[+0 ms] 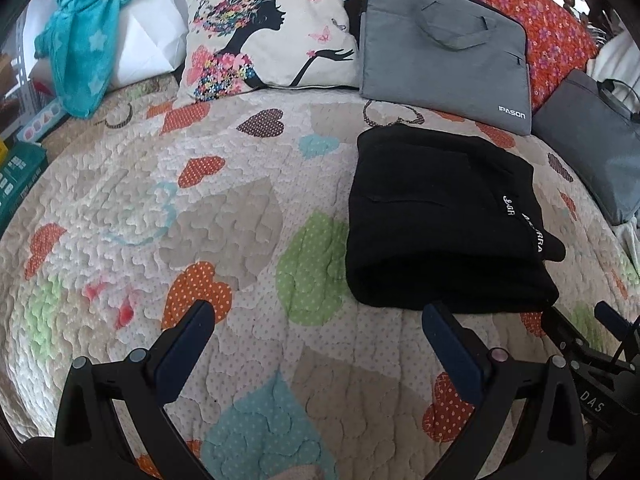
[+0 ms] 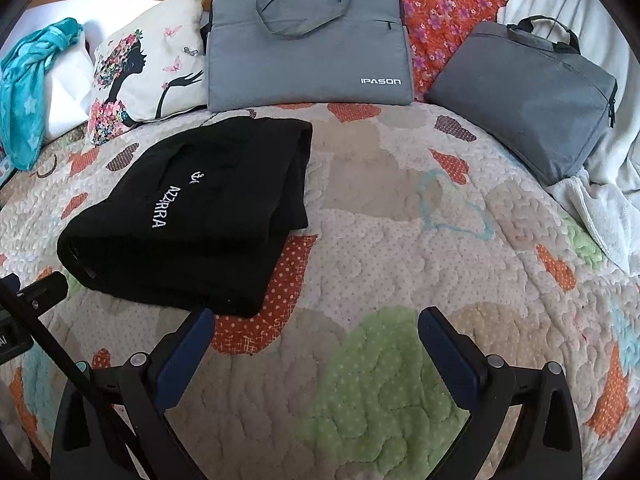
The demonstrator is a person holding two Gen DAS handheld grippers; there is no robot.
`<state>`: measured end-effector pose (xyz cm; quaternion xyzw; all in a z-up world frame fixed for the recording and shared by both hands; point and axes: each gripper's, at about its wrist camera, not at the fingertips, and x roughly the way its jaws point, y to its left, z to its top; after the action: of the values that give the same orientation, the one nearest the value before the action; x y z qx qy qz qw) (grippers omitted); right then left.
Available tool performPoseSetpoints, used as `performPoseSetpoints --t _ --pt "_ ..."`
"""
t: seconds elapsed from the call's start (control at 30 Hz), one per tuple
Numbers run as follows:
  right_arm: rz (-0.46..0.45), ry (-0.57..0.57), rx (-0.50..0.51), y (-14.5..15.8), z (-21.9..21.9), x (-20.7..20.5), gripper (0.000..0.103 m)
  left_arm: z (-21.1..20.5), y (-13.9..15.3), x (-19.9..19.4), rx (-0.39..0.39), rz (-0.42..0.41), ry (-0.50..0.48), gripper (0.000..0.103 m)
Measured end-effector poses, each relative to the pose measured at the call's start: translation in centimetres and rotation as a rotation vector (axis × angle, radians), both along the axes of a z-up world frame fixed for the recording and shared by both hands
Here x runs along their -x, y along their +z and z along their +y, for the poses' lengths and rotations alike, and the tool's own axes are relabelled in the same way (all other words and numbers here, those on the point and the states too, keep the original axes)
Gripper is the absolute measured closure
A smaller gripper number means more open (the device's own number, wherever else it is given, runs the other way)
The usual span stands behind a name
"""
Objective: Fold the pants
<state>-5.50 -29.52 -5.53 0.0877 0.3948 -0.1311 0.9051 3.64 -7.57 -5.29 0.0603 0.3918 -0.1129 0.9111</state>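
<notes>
Pants [image 1: 444, 220], black, lie as compact folded bundle on quilted bed [image 1: 224, 216], in front of grey laptop bag [image 1: 444, 48]. Folding judged complete or near it; next move probably only tidying of bundle. Left claw [image 1: 320, 320] and right claw [image 2: 316, 324]: both spread wide, empty, above quilt, just short of bundle's near edge.

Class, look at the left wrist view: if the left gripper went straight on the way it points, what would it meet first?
Probably the quilt: the open left gripper points at bare bedspread. The folded black pants lie just right of that line; depth is unclear.
</notes>
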Motion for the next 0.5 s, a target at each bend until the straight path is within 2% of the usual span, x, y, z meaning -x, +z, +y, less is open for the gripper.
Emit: performPoseSetpoints --t 0.5 --pt "0.010 0.023 0.008 -0.44 0.25 -0.21 0.000 -0.28 -0.49 0.02 0.002 0.022 -0.016 0.000"
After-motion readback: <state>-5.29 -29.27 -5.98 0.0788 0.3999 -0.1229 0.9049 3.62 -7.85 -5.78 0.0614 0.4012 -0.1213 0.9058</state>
